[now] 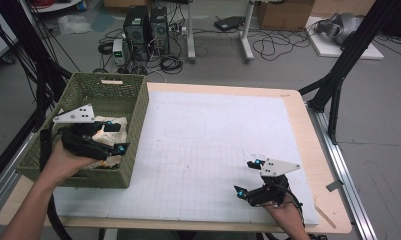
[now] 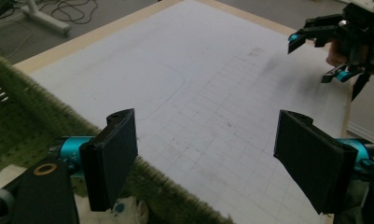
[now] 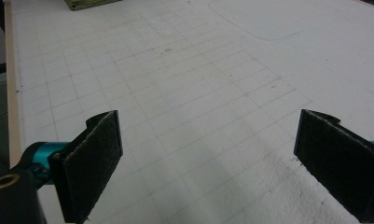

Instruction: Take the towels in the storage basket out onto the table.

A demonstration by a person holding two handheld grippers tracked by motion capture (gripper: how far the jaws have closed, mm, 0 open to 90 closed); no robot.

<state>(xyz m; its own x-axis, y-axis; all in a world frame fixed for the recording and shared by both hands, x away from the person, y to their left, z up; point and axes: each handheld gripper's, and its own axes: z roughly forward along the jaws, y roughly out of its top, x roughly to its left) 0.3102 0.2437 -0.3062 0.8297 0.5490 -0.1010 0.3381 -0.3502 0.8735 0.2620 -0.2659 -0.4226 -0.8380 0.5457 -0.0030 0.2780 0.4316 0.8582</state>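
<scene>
A green woven basket (image 1: 113,178) stands on the table's left side with pale cloth pieces (image 1: 119,121) lying in it. My left gripper (image 1: 119,137) hovers over the basket's near right part, pointing toward the mat, open with nothing between its pads. In the left gripper view the left gripper (image 2: 208,158) looks across the basket rim (image 2: 35,102), and a pale piece (image 2: 128,212) lies below it. My right gripper (image 1: 246,177) rests low over the mat's near right corner. There the right gripper (image 3: 208,163) is open and empty, seen again farther off in the left gripper view (image 2: 315,58).
A white gridded mat (image 1: 213,140) covers the wooden table (image 1: 313,150). The basket's corner (image 3: 89,3) shows at the far end of the mat in the right gripper view. Computers and cables (image 1: 145,30) lie on the floor beyond the table.
</scene>
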